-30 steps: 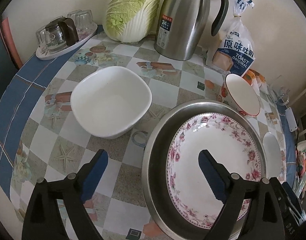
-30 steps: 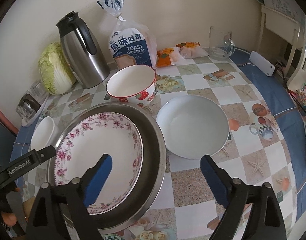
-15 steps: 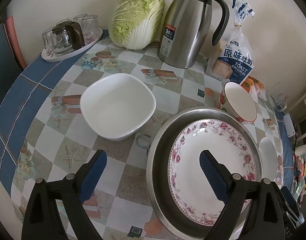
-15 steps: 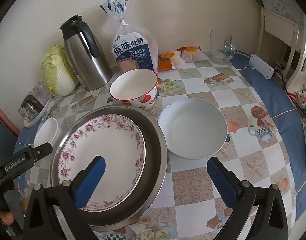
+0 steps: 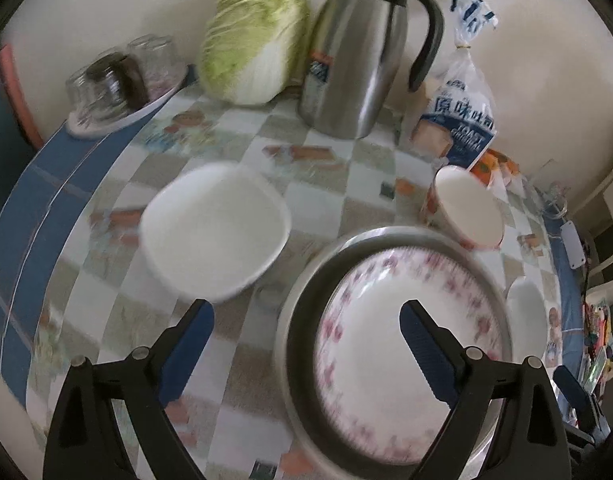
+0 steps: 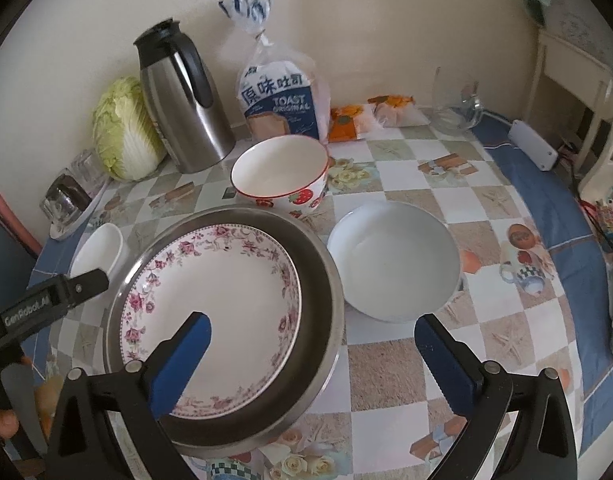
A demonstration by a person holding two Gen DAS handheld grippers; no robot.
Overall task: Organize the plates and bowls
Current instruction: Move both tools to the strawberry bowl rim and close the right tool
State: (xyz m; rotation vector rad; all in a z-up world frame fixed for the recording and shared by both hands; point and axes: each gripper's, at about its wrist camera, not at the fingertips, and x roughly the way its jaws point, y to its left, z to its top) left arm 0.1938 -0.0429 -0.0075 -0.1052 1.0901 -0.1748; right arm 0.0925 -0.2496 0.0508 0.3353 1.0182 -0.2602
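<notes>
A floral plate [image 5: 366, 340] [image 6: 210, 280] lies inside a metal basin [image 5: 292, 340] [image 6: 318, 280] on the tiled table. A white square bowl [image 5: 214, 232] [image 6: 98, 248] stands to its left. Behind it is a strawberry-printed bowl [image 5: 466, 208] [image 6: 280, 172], and to its right a white round bowl [image 6: 394, 260] [image 5: 526, 316]. My left gripper [image 5: 304, 312] hovers open over the basin's left rim with nothing between its fingers. My right gripper [image 6: 311, 322] is wide open and empty above the basin's right rim. One of the left gripper's fingers [image 6: 86, 282] shows at the left.
Along the wall stand a cabbage [image 5: 254, 40], a steel thermos [image 5: 358, 60] [image 6: 186, 100] and a toast bag [image 6: 282, 96]. A tray of glasses [image 5: 118, 84] sits far left. A glass jug [image 6: 454, 104] and a white power block [image 6: 534, 146] sit far right.
The right gripper's jaws spread a little wider. The left wrist view has shifted slightly and is now blurred. No dish has moved.
</notes>
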